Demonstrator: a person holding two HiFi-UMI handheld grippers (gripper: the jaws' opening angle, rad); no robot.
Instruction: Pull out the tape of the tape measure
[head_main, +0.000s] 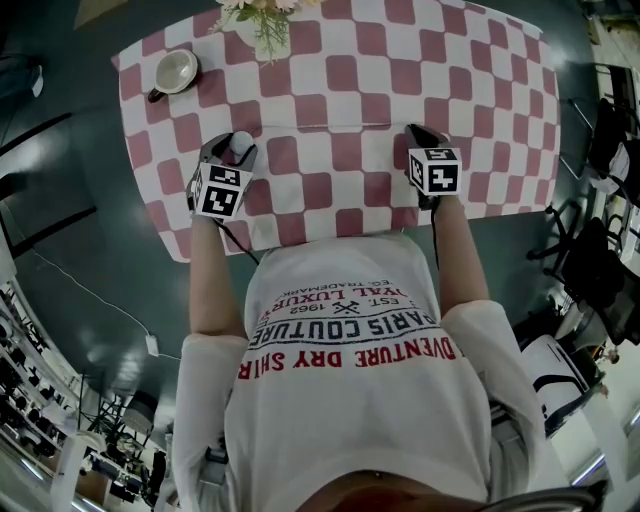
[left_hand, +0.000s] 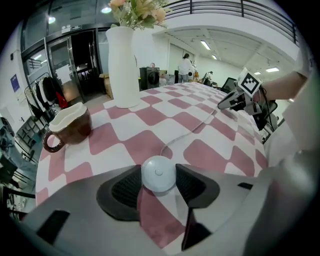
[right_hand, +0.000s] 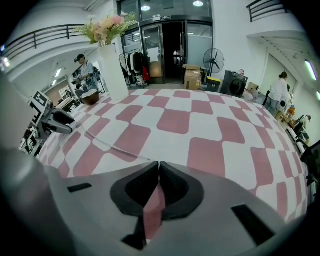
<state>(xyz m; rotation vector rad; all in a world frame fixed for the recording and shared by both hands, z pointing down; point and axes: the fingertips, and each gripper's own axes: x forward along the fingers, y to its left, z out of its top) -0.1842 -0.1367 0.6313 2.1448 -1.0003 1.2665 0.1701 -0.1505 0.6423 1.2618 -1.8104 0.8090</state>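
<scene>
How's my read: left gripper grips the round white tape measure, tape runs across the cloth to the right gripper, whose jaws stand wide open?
Wrong on the jaws: the right gripper view shows the right gripper shut on the tape. The left gripper does grip the tape measure; the tape crosses the cloth.

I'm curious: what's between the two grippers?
A thin white tape, seen in both gripper views, runs over the checked tablecloth from the round tape measure in the left gripper to the shut right gripper.
</scene>
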